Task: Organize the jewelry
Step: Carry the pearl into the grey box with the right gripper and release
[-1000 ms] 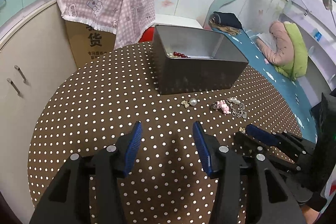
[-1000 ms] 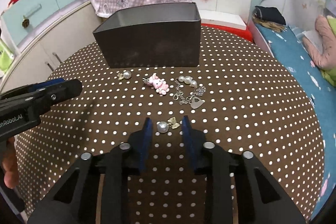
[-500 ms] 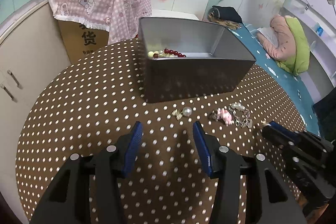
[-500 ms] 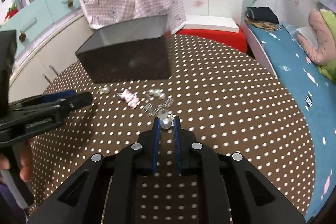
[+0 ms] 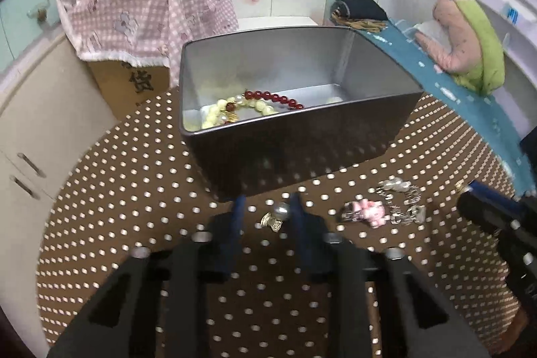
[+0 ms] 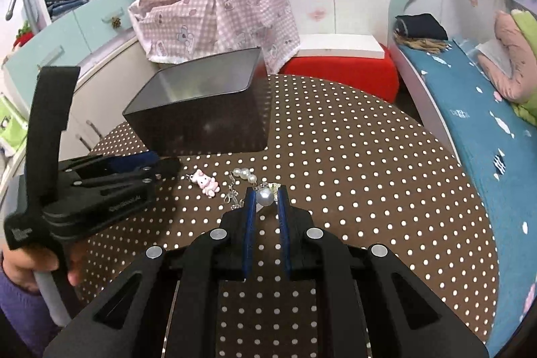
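A pearl earring with a gold clasp [image 5: 281, 211] lies on the brown dotted table just before the grey tin [image 5: 302, 153]. My left gripper [image 5: 267, 207] is closing around it; the pearl sits against the right pad, with a gap at the left one. My right gripper [image 6: 265, 198] is shut on a second pearl earring [image 6: 265, 195], held a little above the cloth. A pink charm [image 6: 206, 183] and a pearl-and-chain piece [image 6: 245, 175] lie between the two grippers. Red and cream bead strings [image 5: 255, 104] rest inside the tin.
The tin [image 6: 201, 119] stands at the far middle of the round table [image 6: 369, 190]. A box under a pink checked cloth [image 5: 147, 12] and cupboards stand to the left. A blue bed [image 6: 486, 123] runs along the right. A hand [image 6: 20, 270] holds the left gripper's handle.
My left gripper has moved forward to the earring by the tin and its jaws have narrowed around it. My right gripper has shut on the other pearl earring and raised it slightly.
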`<state>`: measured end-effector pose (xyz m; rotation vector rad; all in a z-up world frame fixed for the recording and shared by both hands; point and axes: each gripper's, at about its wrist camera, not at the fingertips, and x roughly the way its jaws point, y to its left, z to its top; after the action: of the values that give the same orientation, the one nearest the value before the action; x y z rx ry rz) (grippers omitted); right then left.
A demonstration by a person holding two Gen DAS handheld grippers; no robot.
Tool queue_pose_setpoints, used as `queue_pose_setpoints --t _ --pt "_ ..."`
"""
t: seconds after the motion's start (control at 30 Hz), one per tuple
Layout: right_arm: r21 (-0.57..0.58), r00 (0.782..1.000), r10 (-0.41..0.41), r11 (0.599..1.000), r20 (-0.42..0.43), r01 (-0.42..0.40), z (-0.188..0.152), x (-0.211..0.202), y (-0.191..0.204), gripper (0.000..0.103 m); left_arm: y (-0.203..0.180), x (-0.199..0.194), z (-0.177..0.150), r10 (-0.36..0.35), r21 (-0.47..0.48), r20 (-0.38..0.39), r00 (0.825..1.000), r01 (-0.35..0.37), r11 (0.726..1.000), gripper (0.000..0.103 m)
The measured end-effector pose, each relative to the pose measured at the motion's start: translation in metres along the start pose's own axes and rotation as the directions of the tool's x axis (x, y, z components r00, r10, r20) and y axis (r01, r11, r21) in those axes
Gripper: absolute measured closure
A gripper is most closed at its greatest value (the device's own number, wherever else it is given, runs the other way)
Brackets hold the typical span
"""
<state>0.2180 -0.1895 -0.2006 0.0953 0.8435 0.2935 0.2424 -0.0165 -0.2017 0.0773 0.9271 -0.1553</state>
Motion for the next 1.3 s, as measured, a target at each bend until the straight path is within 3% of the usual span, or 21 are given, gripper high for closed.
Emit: queue_pose_setpoints --t 0.03,0.4,0.77,0.93,1.1,1.3 --pt "0.000 1.000 0.000 1.000 0.000 0.000 0.001 0.001 0.001 0.089 0.001 0.000 -0.001 0.002 0.005 0.001 1.000 -0.002 1.000 0.094" --pt "-0.008 1.000 0.007 1.000 0.011 -0.007 0.010 -0.001 0.015 0.089 0.024 -0.026 -0.010 -0.108 -0.053 0.015 0.994 0.109 0.993 0.094" --pt "-0.040 0.998 0.034 0.999 0.048 -0.032 0.046 -0.008 0.037 0.089 0.045 -0.086 0.019 -0.269 -0.114 0.125 0.955 0.283 0.952 0.094" --pt "-0.073 0.997 0.038 0.997 0.065 -0.033 0.072 -0.006 0.053 0.089 0.049 -0.088 0.048 -0.291 -0.128 0.144 0.946 0.310 0.942 0.094" --pt "-0.081 0.996 0.051 0.996 0.067 -0.046 0.096 0.003 0.061 0.089 0.052 -0.072 0.074 -0.314 -0.157 0.110 0.943 0.328 0.931 0.094" --pt "-0.078 0.999 0.037 0.996 0.039 -0.034 0.111 0.026 0.061 0.089 0.055 -0.048 0.088 -0.282 -0.185 0.061 0.957 0.289 0.939 0.094"
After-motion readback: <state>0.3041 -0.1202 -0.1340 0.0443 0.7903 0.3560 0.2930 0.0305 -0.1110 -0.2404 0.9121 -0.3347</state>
